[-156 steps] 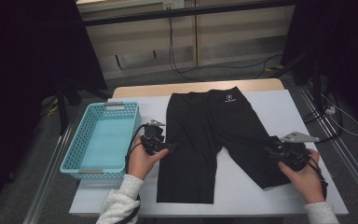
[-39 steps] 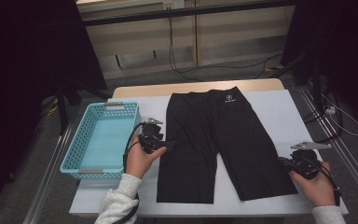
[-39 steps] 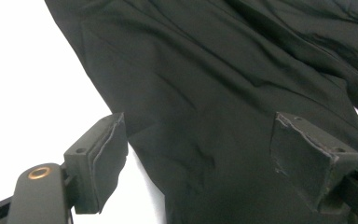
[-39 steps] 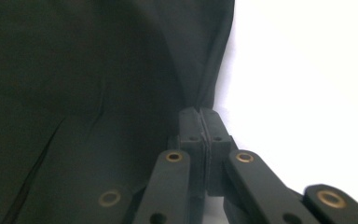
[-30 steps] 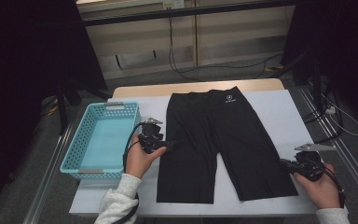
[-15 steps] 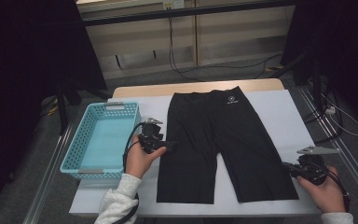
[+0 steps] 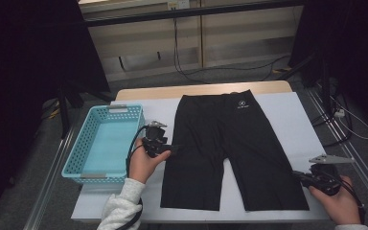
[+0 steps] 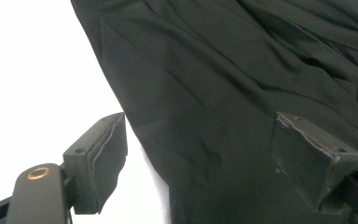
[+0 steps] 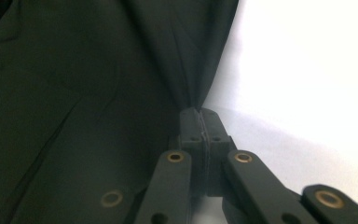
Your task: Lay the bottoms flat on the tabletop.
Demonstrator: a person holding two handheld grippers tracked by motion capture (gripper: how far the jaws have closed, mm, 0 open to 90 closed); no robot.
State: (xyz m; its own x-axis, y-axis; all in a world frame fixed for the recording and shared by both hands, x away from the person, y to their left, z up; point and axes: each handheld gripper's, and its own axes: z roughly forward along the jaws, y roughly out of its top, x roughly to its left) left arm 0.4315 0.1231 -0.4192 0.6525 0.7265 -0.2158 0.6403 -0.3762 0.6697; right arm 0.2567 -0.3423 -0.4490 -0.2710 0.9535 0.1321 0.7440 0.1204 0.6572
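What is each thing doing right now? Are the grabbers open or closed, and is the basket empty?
Shorts: spread flat on the table, right leg's outer edge pinched.
Left gripper: open, jaws astride the left leg's outer edge.
Right gripper: shut on the shorts' edge.
Basket: upright, empty, left of the shorts.
Table: covered in white, holds the shorts and basket.
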